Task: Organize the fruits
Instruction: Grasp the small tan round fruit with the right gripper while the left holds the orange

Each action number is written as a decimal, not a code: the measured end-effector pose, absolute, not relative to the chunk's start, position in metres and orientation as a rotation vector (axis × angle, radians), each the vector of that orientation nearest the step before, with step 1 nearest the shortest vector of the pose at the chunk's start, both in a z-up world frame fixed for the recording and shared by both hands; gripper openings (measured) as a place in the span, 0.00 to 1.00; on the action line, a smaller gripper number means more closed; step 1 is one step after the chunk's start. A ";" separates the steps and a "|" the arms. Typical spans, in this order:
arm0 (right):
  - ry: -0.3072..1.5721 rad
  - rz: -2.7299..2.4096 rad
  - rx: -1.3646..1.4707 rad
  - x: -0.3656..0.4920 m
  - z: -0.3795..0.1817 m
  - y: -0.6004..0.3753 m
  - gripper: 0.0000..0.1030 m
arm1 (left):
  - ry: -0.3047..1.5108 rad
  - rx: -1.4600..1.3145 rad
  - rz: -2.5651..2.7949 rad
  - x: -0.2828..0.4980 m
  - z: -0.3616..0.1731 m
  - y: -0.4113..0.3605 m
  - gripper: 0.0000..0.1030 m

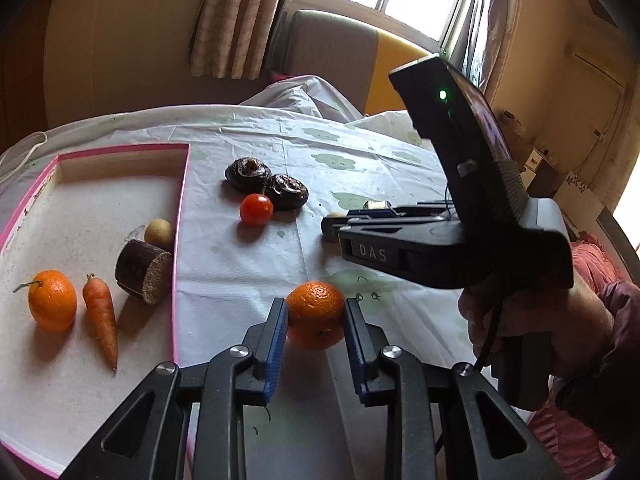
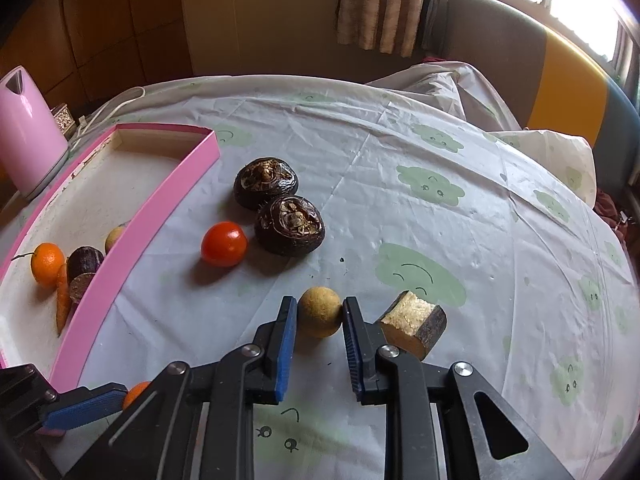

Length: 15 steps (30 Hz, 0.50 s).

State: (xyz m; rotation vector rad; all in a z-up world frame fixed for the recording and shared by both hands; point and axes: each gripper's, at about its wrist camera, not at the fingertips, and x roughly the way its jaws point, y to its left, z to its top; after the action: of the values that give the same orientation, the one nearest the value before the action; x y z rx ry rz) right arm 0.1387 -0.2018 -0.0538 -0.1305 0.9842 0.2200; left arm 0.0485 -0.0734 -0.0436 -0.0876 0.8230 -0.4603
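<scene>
My left gripper [image 1: 316, 312] is shut on an orange tangerine [image 1: 315, 314], just right of the pink-rimmed tray [image 1: 182, 200]. The tray holds another tangerine [image 1: 52, 300], a carrot [image 1: 102, 320], a dark cut sugarcane piece [image 1: 142, 276] and a small tan longan [image 1: 159, 233]. My right gripper [image 2: 319, 314] has its blue pads around a tan longan [image 2: 320, 312] on the tablecloth; both pads look to touch it. A second sugarcane piece [image 2: 414, 324] lies just right of it. A red tomato [image 2: 223, 243] and two dark water chestnuts [image 2: 266, 182] [image 2: 290, 225] lie further ahead.
A pink kettle [image 2: 26, 132] stands behind the tray at the far left. A white cable [image 2: 116, 100] runs beside it. The tablecloth [image 2: 440, 140] has green cloud prints. A chair [image 2: 520, 60] stands beyond the table's far edge.
</scene>
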 end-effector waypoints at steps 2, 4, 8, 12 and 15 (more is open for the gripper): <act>0.984 0.227 -0.127 0.134 -0.054 -0.201 0.23 | 0.801 -0.102 -0.460 0.048 -0.035 -0.068 0.15; 0.982 0.228 -0.122 0.130 -0.053 -0.200 0.22 | 0.782 -0.104 -0.449 0.047 -0.025 -0.061 0.03; 0.977 0.226 -0.105 0.123 -0.054 -0.200 0.22 | 0.764 -0.107 -0.441 0.050 -0.017 -0.051 0.03; 0.981 0.224 -0.073 0.119 -0.054 -0.204 0.22 | 0.806 -0.106 -0.463 0.049 -0.023 -0.048 0.12; 0.981 0.226 -0.076 0.118 -0.055 -0.204 0.22 | 0.853 -0.123 -0.499 0.047 -0.029 -0.050 0.35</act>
State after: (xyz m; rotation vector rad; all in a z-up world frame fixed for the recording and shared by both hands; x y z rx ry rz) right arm 0.1184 -0.2043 -0.0545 -0.0756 0.9807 0.2264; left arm 0.0473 -0.0504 -0.0291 -0.1235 0.8535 -0.4988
